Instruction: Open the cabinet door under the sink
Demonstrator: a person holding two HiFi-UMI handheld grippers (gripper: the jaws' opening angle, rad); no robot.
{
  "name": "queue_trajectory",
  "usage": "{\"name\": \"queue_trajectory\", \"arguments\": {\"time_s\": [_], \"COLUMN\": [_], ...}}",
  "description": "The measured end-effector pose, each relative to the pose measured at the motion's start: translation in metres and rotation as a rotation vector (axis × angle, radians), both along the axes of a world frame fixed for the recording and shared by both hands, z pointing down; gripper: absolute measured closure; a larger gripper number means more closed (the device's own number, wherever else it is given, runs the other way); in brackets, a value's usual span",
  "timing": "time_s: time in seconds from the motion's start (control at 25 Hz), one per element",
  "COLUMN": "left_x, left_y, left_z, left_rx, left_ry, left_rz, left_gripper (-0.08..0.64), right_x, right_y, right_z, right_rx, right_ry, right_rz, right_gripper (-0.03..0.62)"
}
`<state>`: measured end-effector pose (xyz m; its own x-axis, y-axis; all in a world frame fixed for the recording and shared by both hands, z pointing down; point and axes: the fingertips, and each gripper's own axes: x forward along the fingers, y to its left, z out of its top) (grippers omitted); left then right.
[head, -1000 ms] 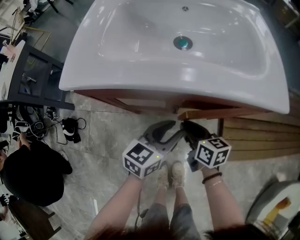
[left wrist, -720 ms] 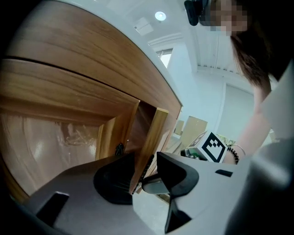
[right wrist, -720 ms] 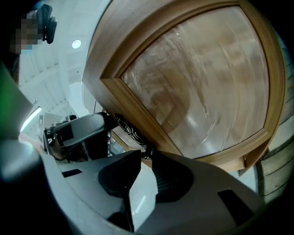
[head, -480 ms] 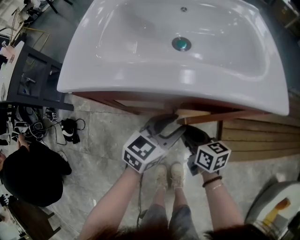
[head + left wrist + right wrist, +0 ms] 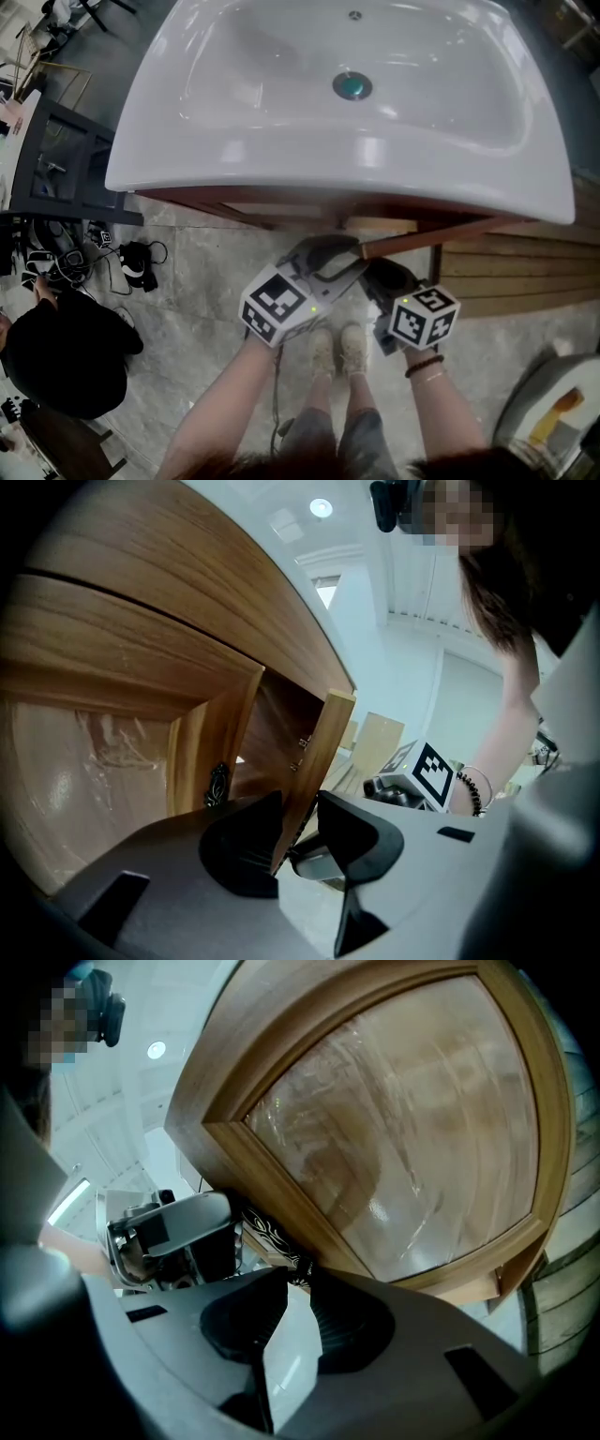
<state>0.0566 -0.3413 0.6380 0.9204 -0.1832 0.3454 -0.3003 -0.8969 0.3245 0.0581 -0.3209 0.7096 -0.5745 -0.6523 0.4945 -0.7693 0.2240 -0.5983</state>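
Door (image 5: 323, 742) edge sits between closing left tongs (image 5: 299, 806).

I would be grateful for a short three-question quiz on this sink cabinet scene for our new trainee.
1. True or false: the cabinet door under the sink is fully shut.
2. What sits between the right gripper's jaws? A) a sponge B) the door handle C) a towel
3. Name the colour of the sink's drain.
Key: 1 false, it stands ajar; 2 B; 3 teal.
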Motion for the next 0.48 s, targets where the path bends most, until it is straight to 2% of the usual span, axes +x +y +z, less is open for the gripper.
{"name": "queue_trajectory", "arguments": {"time_s": [0.24,0.48], "left_x": [-0.001,-0.003], "left_y": [0.006,0.019], "left_z": [0.002,0.002], "left_rx": [-0.011,-0.043], "left_ry": [-0.005,-0.001], "left_rz": [-0.008,-0.017], "left_gripper": [0.435,0.436], "right_x": [0.001,0.001], "right_y": [0.005,0.018], "right_z": [0.0,0.0], "right_rx": [0.006,0.003], "right_ry": [0.0,0.019], "right_rz": [0.044,0.026], "right_gripper": [0.508,0.508]}}
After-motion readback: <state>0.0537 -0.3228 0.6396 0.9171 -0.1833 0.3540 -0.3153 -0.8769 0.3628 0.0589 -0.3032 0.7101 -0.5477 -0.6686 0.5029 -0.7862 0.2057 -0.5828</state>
